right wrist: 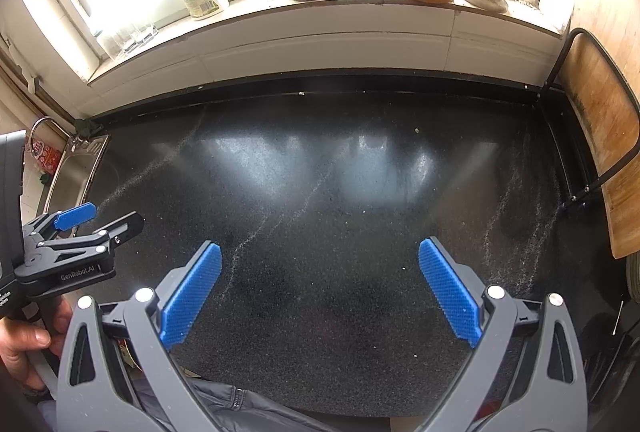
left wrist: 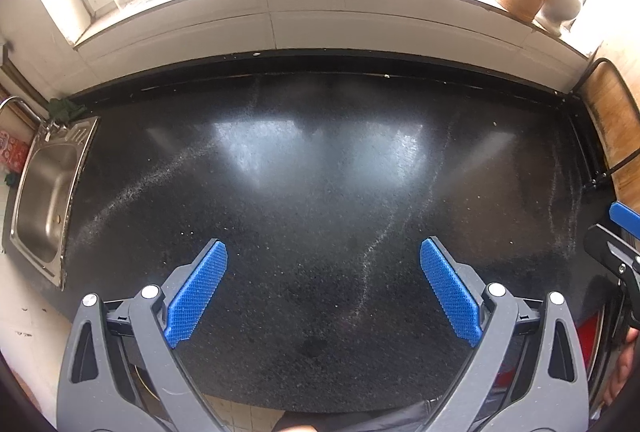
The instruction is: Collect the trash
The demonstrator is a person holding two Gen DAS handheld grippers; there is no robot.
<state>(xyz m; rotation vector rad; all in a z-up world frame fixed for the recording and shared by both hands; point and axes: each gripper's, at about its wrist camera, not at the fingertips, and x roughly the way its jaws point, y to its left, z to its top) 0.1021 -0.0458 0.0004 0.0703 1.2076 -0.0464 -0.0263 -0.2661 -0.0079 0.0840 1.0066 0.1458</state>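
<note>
countertop, black, speckled, dusty

Glossy speckled stone countertop, steel sink

Trash: tiny crumbs on the dark desk.
Pale specks lie scattered far and near; white dusty streaks cross it.
</note>
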